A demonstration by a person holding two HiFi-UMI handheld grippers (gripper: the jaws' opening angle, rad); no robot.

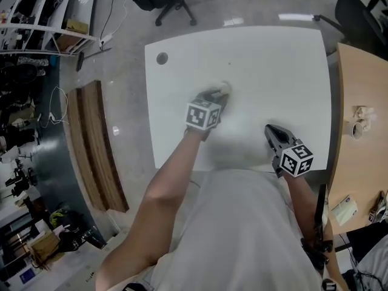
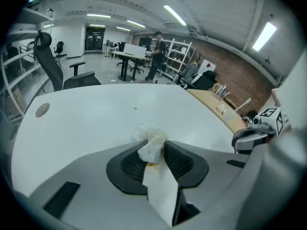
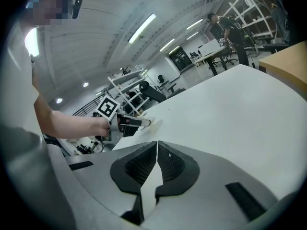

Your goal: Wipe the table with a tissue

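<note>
The left gripper [image 1: 217, 99] is pinching the tissue [image 2: 151, 147], its wad poking past the jaw tips over the table [image 1: 273, 65]; the right gripper [image 3: 156, 147] is idling, jaws pressed together, empty; steady downward pressure is probably mattering most.

The white table [image 1: 273, 59] bears a round grommet [image 1: 162, 58] and, seemingly touching it, a tissue [image 1: 225, 88].

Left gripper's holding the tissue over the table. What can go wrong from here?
1. The crumpled white tissue is pinched only at the tips of the left gripper, with little sticking out. It may slip free, or the tips may scrape the white table.
2. The tissue shows a brownish stain, so it might smear rather than clean.
</note>
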